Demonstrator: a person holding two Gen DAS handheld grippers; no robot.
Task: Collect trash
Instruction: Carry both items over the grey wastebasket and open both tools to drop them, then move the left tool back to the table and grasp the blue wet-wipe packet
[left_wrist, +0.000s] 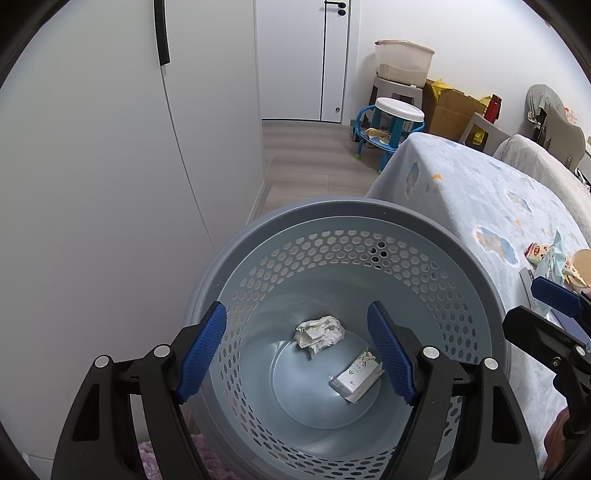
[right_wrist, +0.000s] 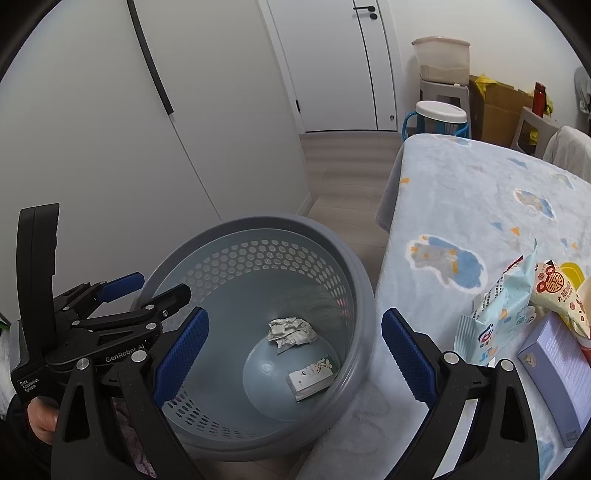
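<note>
The left tongs hung over the bin, pointing down into it, blue pads spread wide with nothing between them. That pose fits a drop just made, judging by what lay below: a crumpled paper and a small carton rested on the bin floor, apart from each other, the paper almost straight under the gap between the pads and the carton under the right pad. The bin stood on the floor against the bed, close enough that trash could be carried across in one short reach.

The right tongs were also wide open and empty, straddling the bin's near rim beside the bed edge. More trash waited on the bed to their right: a pale blue wrapper, a cream snack packet and a lilac box, touching one another in a heap, just beside the right finger.
</note>
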